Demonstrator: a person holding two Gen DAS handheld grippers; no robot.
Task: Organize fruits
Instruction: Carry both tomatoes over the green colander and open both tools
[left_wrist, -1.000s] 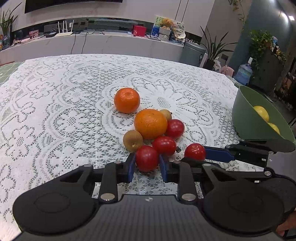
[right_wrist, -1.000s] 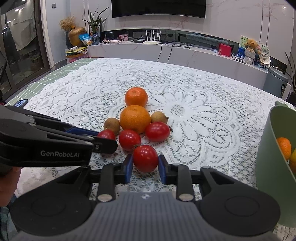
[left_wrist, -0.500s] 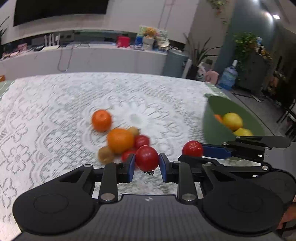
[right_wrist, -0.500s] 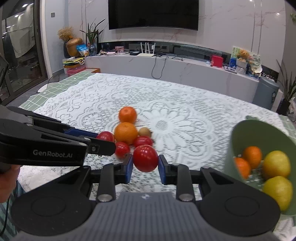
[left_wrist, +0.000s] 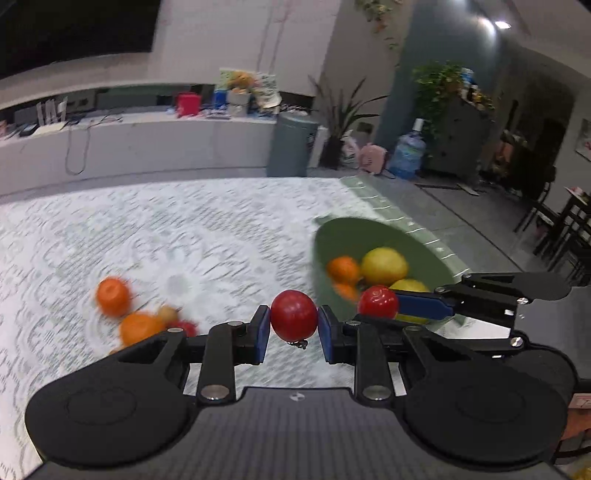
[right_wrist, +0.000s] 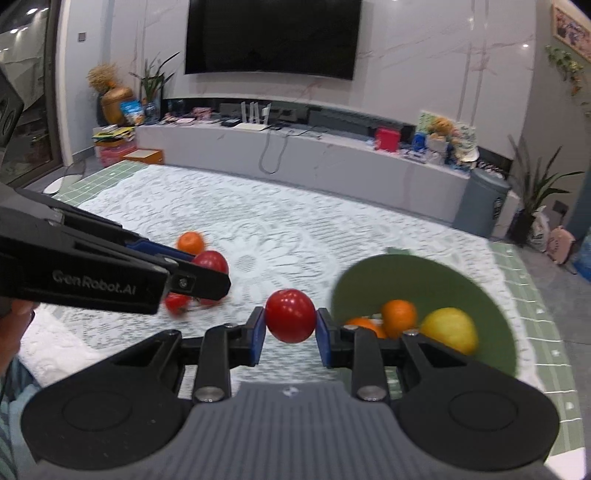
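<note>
— White lace tablecloth covers the whole table, with a long grey counter and a dark television on the wall beyond it. What sits nearest the green bowl?

— Two red tomatoes, each pinched in a tool. The right gripper is clamped on a tomato, just left of the bowl's rim in the right wrist view. The left gripper is clamped on its own tomato, also left of the bowl, clear of the cloth.

— And inside the bowl?

— Two yellow lemons and at least two small oranges against the near wall.

— What lies farther from the bowl?

— Well to its left on the cloth, a tangerine, a bigger orange and one red tomato on the table. Something brownish beside the orange may be a kiwi; the blur makes it hard to tell.

— Whose fingers show?

— A person's hand at the left edge, behind the left tool's body.
</note>
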